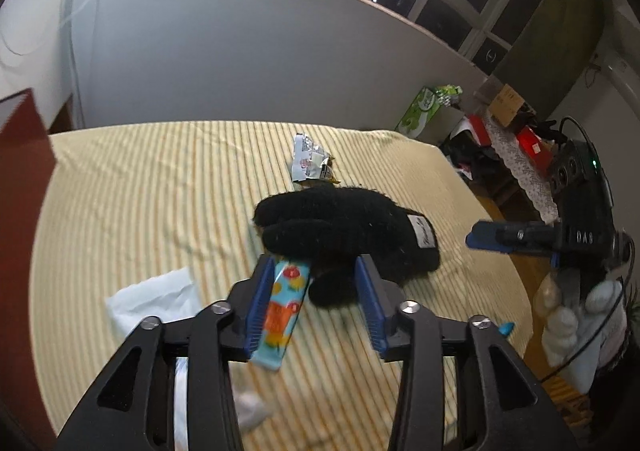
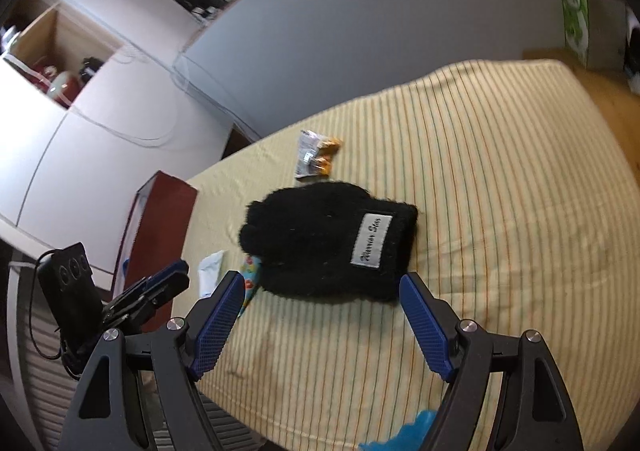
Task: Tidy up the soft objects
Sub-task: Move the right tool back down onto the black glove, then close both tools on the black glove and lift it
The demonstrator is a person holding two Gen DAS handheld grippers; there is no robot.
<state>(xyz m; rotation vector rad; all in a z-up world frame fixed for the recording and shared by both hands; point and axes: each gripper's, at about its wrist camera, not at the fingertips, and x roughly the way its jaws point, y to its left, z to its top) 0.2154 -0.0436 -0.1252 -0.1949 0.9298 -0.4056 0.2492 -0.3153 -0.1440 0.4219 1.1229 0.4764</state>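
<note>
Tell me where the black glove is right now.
The black glove lies mid-table on the striped yellow cloth, just ahead of both grippers, between the snack wrapper beyond it and the colourful packet tucked under its near edge.

Two close wrist views angled down, opposite sides (shared black glove (image 1: 344,235) (image 2: 328,243)).

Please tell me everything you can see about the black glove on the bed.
The black glove is fuzzy, like knitted wool, with a white sewn label bearing script near its cuff. It lies flat on the striped yellow sheet, fingers curled together. One edge rests over a colourful packet. Neither claw grips it; both are open before it.
</note>
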